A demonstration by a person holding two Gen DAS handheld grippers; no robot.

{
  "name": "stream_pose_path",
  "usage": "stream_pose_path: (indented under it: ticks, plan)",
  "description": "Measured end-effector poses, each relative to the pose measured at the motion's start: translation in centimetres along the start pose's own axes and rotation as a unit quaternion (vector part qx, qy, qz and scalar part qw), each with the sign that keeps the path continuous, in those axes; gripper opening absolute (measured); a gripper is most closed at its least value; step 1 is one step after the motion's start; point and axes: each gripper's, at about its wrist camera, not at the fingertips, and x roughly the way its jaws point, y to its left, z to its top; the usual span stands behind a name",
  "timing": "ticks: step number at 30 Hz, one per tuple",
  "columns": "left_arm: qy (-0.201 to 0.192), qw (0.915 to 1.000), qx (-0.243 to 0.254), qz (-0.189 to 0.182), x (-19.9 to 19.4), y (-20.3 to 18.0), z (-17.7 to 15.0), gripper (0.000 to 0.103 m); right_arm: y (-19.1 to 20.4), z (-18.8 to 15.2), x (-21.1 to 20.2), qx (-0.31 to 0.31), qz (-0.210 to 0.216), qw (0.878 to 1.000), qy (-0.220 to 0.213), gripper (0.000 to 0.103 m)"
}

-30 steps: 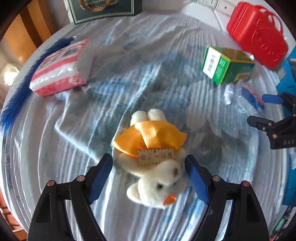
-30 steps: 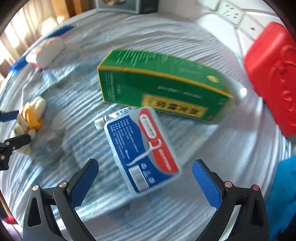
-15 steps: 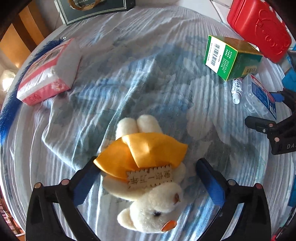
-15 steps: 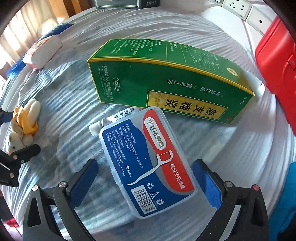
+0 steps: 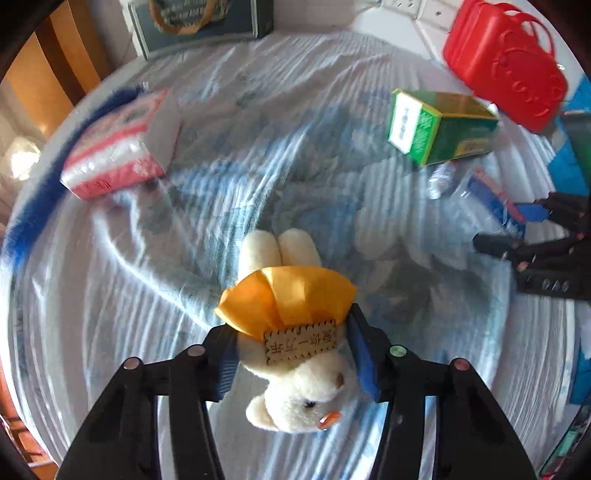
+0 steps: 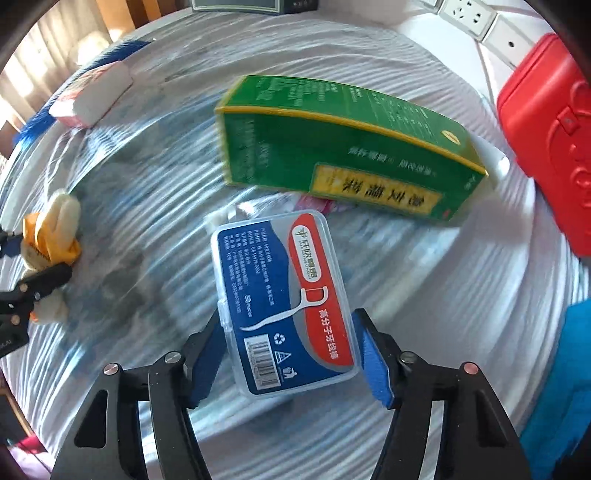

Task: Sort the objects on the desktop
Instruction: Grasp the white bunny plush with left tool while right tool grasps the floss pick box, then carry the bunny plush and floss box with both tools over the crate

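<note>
My left gripper point(image 5: 291, 356) is shut on a cream plush rabbit point(image 5: 295, 373) with an orange cape and a wooden tag; the blue pads press its body from both sides. My right gripper point(image 6: 290, 360) is shut on a clear floss-pick box point(image 6: 284, 299) with a blue and red label. The rabbit also shows at the left of the right wrist view point(image 6: 51, 236). The floss-pick box and the right gripper show at the right of the left wrist view point(image 5: 495, 199).
A green medicine box point(image 6: 343, 147) lies behind the floss box, with a small tube point(image 6: 221, 218) under it. A red case point(image 6: 554, 140) stands at the right, a pink tissue pack point(image 5: 118, 147) at the left, a dark box point(image 5: 199, 22) at the back. A wrinkled blue-white cloth point(image 5: 258, 129) covers the table.
Both grippers moved forward over their objects and closed: the left onto the plush rabbit, the right onto the floss-pick box.
</note>
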Motion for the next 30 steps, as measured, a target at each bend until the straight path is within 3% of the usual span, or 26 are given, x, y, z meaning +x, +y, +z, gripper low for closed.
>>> stream_pose_path:
  ticks: [4, 11, 21, 30]
  plan:
    - [-0.033, 0.9994, 0.009, -0.003, -3.2, 0.3, -1.7, 0.051, 1.7, -2.5, -3.4, 0.020, 0.024, 0.999, -0.036, 0.063]
    - [-0.068, 0.9975, 0.007, -0.019, -6.0, -2.0, -1.6, 0.051, 4.6, -5.1, -7.0, 0.064, 0.041, 0.993, -0.095, 0.061]
    - [-0.041, 0.9987, 0.001, -0.030, -6.1, -1.5, -7.0, 0.051, 6.4, -9.0, -4.6, 0.091, 0.039, 0.994, -0.054, 0.062]
    - [-0.028, 0.9982, 0.025, -0.046, -5.3, -2.0, -9.0, 0.051, 7.7, -10.7, -2.0, 0.103, 0.019, 0.994, -0.007, 0.062]
